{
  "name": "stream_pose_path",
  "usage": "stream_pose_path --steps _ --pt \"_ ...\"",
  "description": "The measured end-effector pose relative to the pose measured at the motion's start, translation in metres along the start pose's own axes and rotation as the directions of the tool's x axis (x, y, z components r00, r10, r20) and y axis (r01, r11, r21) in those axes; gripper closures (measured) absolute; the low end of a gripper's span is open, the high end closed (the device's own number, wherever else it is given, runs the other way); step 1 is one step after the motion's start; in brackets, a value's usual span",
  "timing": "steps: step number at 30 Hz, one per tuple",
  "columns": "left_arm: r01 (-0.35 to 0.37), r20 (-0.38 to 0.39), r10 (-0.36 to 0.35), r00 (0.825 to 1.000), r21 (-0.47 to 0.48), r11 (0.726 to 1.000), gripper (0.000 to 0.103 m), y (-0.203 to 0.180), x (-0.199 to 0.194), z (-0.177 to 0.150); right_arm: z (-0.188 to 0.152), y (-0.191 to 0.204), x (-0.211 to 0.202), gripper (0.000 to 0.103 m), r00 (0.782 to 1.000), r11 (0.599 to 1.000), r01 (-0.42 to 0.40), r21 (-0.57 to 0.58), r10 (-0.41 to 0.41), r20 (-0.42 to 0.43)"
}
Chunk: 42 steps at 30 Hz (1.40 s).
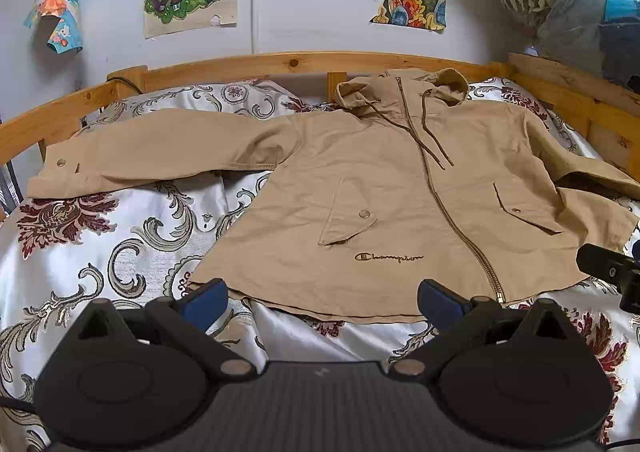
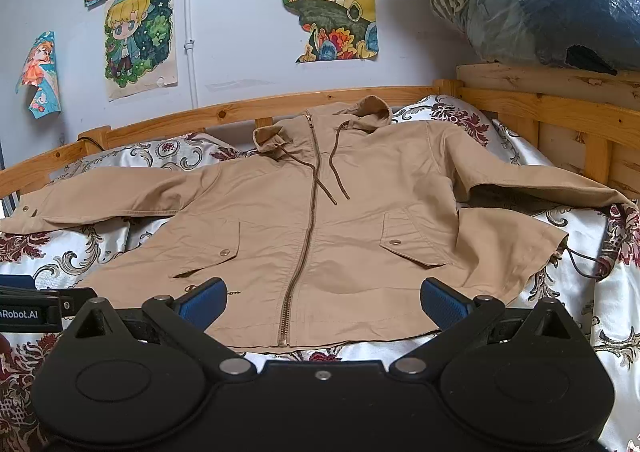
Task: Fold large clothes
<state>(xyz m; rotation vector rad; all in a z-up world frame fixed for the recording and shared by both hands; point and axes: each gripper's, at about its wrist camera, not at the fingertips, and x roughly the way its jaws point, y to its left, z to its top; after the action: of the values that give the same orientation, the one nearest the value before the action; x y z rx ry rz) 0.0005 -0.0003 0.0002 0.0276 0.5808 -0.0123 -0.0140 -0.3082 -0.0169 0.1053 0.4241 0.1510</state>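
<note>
- Left claw (image 1: pixel 322 298) spread wide, gripping nothing, hovering at the hem.
- Tan hooded jacket (image 1: pixel 384 188) lying flat, zipped, front up on the patterned bed (image 1: pixel 120 252), sleeves out to both sides.
- Right claw (image 2: pixel 322 298) likewise released, low over the hem.

tan hooded jacket (image 1: pixel 384 188), flat, zipped (sleeves outspread)

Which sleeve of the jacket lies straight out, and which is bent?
The sleeve with the snap cuff lies straight out toward the left of both views. The other sleeve bends back over the jacket's side.
</note>
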Motion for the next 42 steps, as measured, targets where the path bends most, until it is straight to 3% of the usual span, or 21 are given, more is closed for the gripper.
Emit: stream_pose_path --steps 42 --pt "0.008 -0.002 -0.008 1.000 -0.001 1.000 0.001 -0.0017 -0.0006 0.0001 0.0002 -0.0015 0.0031 0.001 1.000 1.000 -0.001 0.006 0.001 -0.013"
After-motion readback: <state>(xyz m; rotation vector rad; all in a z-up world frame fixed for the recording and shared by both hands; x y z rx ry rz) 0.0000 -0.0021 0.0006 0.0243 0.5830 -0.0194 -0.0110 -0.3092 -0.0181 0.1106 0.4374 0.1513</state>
